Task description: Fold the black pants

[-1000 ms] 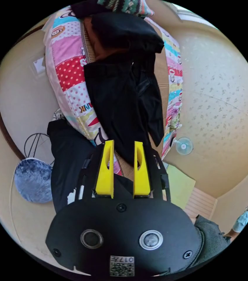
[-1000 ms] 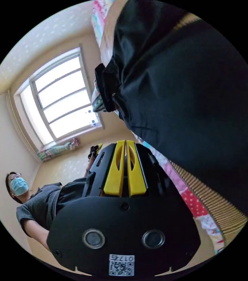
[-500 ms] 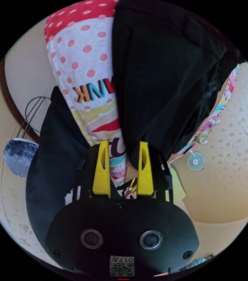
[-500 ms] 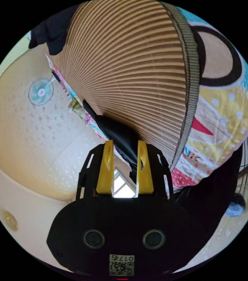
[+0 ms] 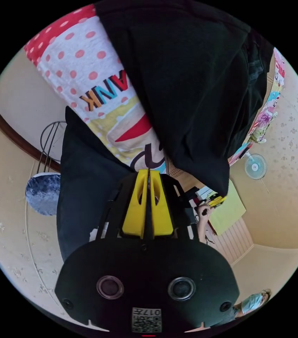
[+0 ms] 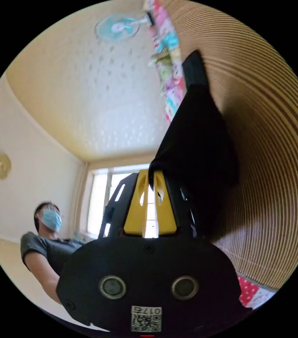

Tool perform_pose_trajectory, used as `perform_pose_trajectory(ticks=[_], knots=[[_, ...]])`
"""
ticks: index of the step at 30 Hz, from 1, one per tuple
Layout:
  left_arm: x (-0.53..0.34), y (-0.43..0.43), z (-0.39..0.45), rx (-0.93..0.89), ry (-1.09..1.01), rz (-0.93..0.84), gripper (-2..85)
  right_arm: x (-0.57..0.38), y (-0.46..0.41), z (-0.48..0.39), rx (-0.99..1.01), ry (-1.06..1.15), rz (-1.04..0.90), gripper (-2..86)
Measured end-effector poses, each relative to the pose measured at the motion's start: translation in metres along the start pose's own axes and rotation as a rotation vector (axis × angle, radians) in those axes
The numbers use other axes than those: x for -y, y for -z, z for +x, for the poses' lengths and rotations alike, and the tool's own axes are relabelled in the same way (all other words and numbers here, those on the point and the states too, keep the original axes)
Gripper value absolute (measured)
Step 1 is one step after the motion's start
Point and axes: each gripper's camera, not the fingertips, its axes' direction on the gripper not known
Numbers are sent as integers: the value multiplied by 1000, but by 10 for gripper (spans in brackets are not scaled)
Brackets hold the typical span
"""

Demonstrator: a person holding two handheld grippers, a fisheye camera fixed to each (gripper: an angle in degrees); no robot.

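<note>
The black pants (image 5: 191, 88) lie spread over a patchwork quilt (image 5: 85, 70) and a striped woven mat (image 6: 272, 141). My left gripper (image 5: 148, 171) is shut at the pants' near hem, where the black edge runs into the closed tips. Further along that hem, the right gripper (image 5: 214, 201) and a hand (image 5: 203, 211) show at the pants' other corner. In the right gripper view, a corner of the pants (image 6: 198, 141) is lifted off the mat. It tapers down into the tips of my right gripper (image 6: 151, 173), which is shut on it.
Another dark cloth (image 5: 85, 183) hangs beside the quilt's edge, with a blue fluffy cushion (image 5: 43, 193) by it. A fan (image 5: 255, 166) stands past the bed. A person (image 6: 47, 229) stands in front of a window (image 6: 99, 200).
Both grippers were open around the pants' hem half a second ago and have since shut on it. The right gripper's view has swung round, and its corner of the pants is now raised off the mat.
</note>
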Motion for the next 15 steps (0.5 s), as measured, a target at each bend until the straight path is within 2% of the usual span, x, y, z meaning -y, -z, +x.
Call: perform_pose_trajectory(ticks=[2, 3, 4, 5, 6, 8, 11, 13, 15], knots=[[-14, 13, 0, -15, 5, 10, -10, -8, -79, -72, -144, 214, -471, 27], [-17, 16, 0, -14, 6, 10, -10, -14, -100, -83, -169, 248, -582, 26], [-22, 21, 0, -13, 10, 9, -10, -31, -138, -96, -197, 279, -797, 24], [-27, 26, 1, -12, 17, 7, -10, -50, -173, -93, -226, 258, -999, 23], [-29, 29, 1, -11, 19, 7, -10, -61, -188, -87, -255, 232, -1090, 22], [-39, 36, 6, -1, 14, 10, -10, -101, -225, -38, -514, 78, -1303, 22], [-55, 37, 18, 27, -9, -1, -10, -139, -226, 27, -857, -148, -1383, 29], [-67, 36, 27, 18, -41, -5, -10, -148, -215, 40, -858, -227, -1312, 33], [-80, 34, 34, -6, -70, -3, -10, -145, -195, 36, -727, -301, -1145, 37]])
